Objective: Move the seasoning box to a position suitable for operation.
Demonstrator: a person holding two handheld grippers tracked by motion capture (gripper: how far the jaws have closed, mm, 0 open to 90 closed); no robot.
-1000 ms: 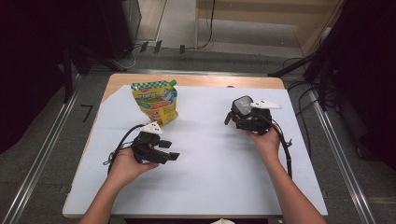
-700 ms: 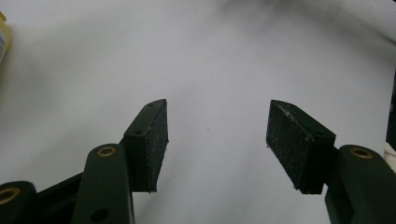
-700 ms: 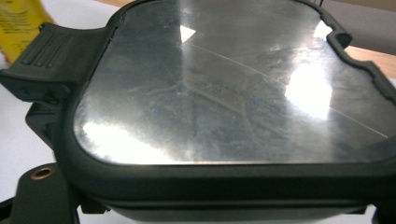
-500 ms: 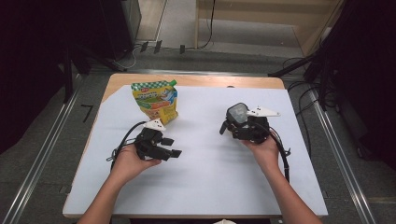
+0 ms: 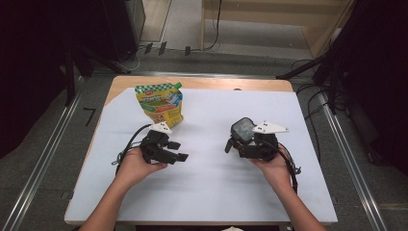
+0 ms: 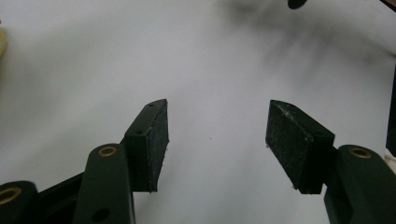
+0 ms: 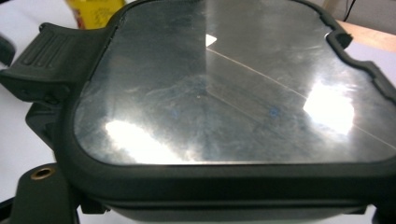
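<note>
A person seated at a white-topped table (image 5: 211,192) works two hand-held grippers, seen from above. The right gripper (image 5: 240,142) is closed on a dark, rounded container with a glossy lid (image 5: 243,129), held just above the table to the right of a green-and-yellow snack pouch (image 5: 159,103) and well apart from it. In the right gripper view the lid (image 7: 233,88) sits close to the lens, its black rim framing a reflective surface streaked with bright glare, a ribbed latch tab (image 7: 51,51) at one corner; a sliver of the yellow pouch (image 7: 95,11) shows beyond the lid's far edge. The left gripper (image 5: 175,151) rests low over the table just in front of the pouch, on the person's side, its tip turned towards the container. Its jaws stand wide apart with nothing between them; in the left gripper view the left gripper (image 6: 217,140) shows two black pads (image 6: 156,140) set against bare white tabletop (image 6: 210,56). The pouch stands upright near the table's far left corner, touched by neither gripper
</note>
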